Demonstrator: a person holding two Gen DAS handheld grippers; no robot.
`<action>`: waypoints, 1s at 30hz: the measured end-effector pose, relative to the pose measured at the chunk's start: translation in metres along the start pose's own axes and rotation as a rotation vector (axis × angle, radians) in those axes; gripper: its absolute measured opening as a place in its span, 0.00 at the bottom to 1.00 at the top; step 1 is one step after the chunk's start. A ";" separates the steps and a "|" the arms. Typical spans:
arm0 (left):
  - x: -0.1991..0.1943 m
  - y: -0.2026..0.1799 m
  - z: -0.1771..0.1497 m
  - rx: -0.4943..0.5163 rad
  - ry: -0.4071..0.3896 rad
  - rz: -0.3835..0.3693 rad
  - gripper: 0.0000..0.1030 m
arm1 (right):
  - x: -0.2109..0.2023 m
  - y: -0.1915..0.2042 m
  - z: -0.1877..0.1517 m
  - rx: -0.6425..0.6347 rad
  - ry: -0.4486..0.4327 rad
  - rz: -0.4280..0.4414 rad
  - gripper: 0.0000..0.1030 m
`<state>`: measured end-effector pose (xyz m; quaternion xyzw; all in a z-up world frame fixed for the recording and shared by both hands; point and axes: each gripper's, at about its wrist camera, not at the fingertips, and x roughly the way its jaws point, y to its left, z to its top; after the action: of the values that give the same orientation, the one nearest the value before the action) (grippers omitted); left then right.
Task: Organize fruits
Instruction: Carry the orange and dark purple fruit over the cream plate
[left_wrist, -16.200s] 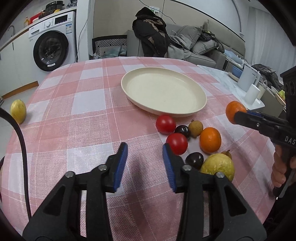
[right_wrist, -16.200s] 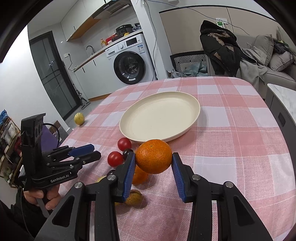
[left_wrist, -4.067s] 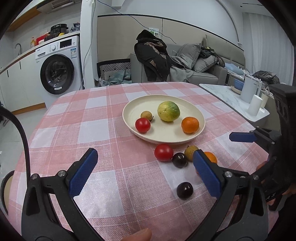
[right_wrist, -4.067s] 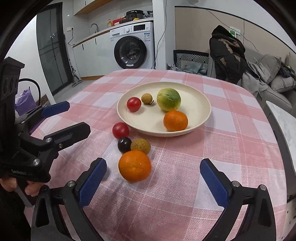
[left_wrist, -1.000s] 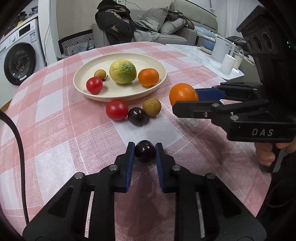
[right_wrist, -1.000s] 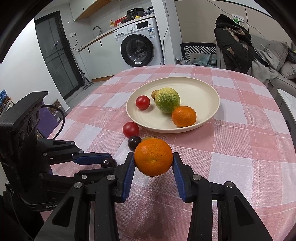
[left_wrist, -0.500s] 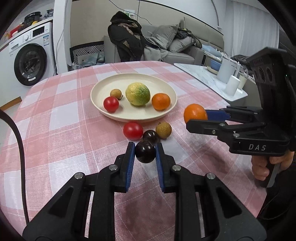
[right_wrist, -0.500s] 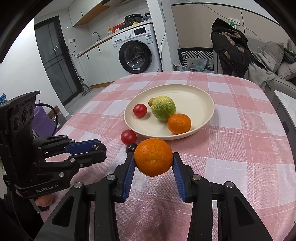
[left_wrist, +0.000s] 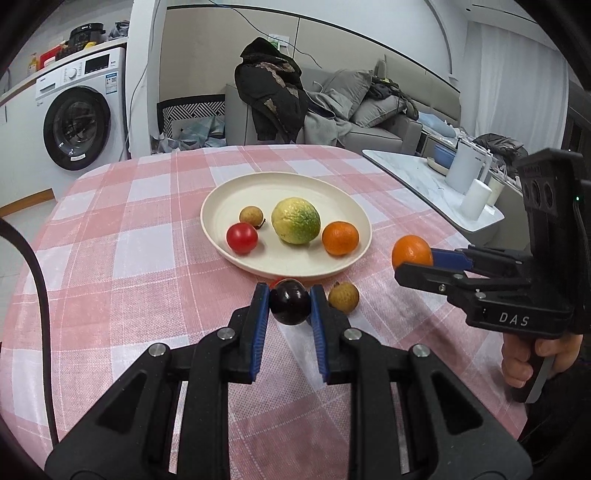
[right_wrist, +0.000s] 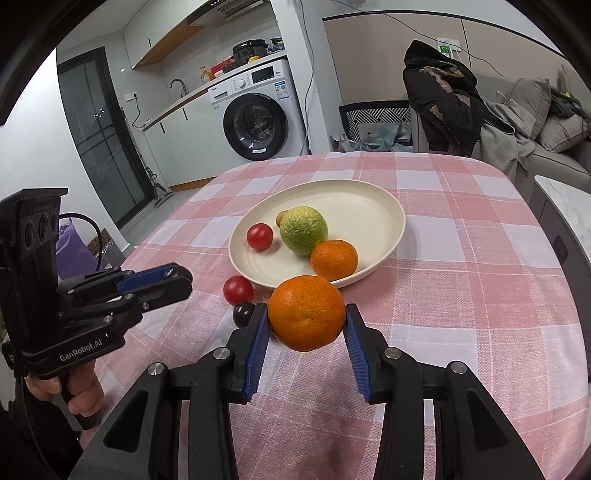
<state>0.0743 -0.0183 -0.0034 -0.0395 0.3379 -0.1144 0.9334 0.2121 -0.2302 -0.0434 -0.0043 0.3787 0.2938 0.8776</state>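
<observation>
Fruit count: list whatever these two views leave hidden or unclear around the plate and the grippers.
- Left wrist view: the red tomato on the cloth shows only a sliver behind the dark plum in the left gripper.
- Left wrist view: a second dark fruit is fully hidden there.
- Right wrist view: the small brown fruit on the plate is mostly behind the green-yellow fruit.
- Right wrist view: the brown fruit on the cloth is hidden behind the orange in the right gripper.

pink-and-white checked tablecloth (left_wrist: 140, 258), cream plate (left_wrist: 221, 192)
</observation>
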 end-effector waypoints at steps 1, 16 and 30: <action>0.000 0.000 0.002 0.001 -0.003 0.001 0.19 | -0.001 -0.001 0.000 0.002 -0.001 -0.004 0.40; 0.008 0.010 0.030 -0.021 -0.039 0.032 0.19 | -0.008 -0.010 0.020 0.028 -0.046 -0.027 0.40; 0.045 0.003 0.043 -0.010 -0.024 0.048 0.19 | 0.005 -0.005 0.032 0.028 -0.049 -0.037 0.40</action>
<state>0.1364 -0.0264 0.0014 -0.0376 0.3282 -0.0899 0.9396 0.2391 -0.2243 -0.0250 0.0082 0.3612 0.2722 0.8919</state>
